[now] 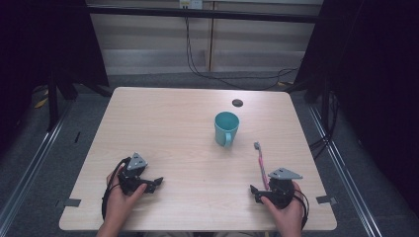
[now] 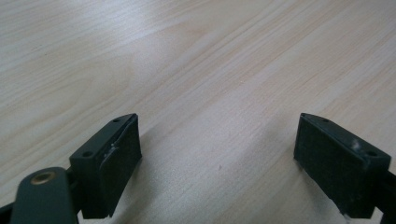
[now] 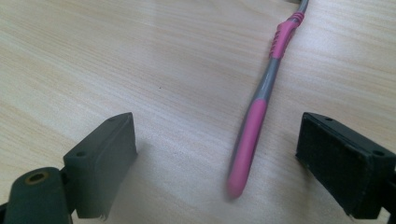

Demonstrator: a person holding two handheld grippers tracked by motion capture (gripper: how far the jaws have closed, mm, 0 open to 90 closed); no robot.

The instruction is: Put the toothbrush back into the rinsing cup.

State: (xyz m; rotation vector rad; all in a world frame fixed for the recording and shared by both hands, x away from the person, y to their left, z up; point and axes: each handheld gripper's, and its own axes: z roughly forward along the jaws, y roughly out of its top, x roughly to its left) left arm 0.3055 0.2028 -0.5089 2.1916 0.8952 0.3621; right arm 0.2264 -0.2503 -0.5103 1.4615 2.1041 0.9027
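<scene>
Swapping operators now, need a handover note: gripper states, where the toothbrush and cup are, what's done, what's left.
Left gripper: open, empty, low over bare table.
Right gripper: open, jaws either side of the toothbrush handle end, not closed on it.
Toothbrush lies flat near the table's right side, brush head pointing away from the person.
Teal cup stands upright mid-table, apart from the brush, nothing visible inside.
Done: nothing grasped.
Left, probably: grip the toothbrush, put it in the cup.

Pink and grey toothbrush (image 3: 261, 100) under my right gripper (image 3: 217, 158), ribbed pink bands up its neck, jaws matte black. My left gripper (image 2: 217, 161) is black too, brass rivet glinting. Beyond the toothbrush, a teal mug (image 1: 226, 128). Pale wood-grain table (image 1: 173, 128), one dark round spot (image 1: 237, 102) behind the mug.
</scene>
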